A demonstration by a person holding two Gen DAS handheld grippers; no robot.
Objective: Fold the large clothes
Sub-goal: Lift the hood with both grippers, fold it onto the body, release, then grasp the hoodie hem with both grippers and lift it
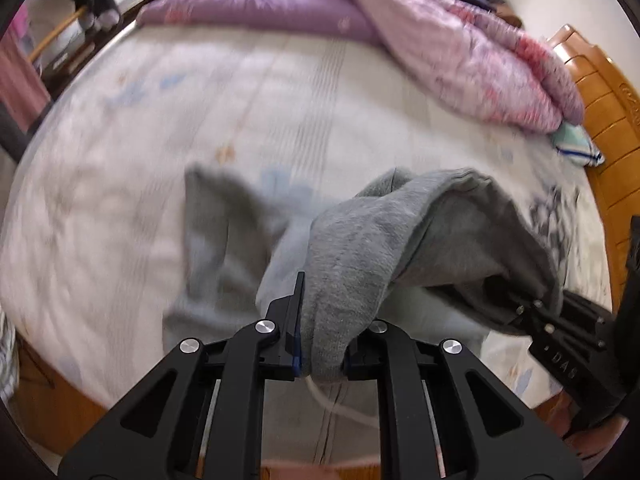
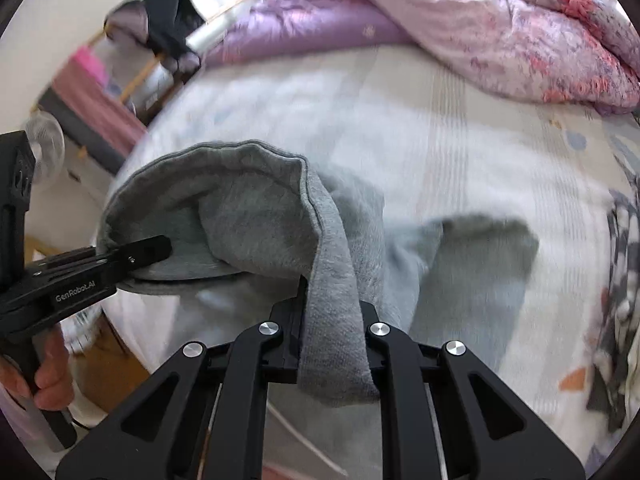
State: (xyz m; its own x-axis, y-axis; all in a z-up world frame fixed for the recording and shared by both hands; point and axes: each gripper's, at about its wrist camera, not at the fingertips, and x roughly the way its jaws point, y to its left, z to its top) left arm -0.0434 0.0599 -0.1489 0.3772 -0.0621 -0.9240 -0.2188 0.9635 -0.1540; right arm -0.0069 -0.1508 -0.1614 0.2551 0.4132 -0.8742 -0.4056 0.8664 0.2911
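Note:
A large grey fleece garment (image 1: 348, 256) hangs above the bed, held up by both grippers along its ribbed edge. My left gripper (image 1: 320, 320) is shut on one part of that edge. My right gripper (image 2: 332, 320) is shut on another part of the garment (image 2: 256, 208). The right gripper also shows in the left wrist view (image 1: 520, 308) at the lower right, and the left gripper shows in the right wrist view (image 2: 156, 250) at the left. The lower parts of the garment trail down onto the sheet (image 1: 208, 216) and are blurred.
The bed has a pale patterned sheet (image 1: 260, 92). A purple and pink quilt (image 1: 400, 20) is bunched along the far side. A wooden bed frame (image 1: 600, 92) runs at the right. A drying rack with clothes (image 2: 168, 20) and a fan (image 2: 44, 140) stand beyond the bed.

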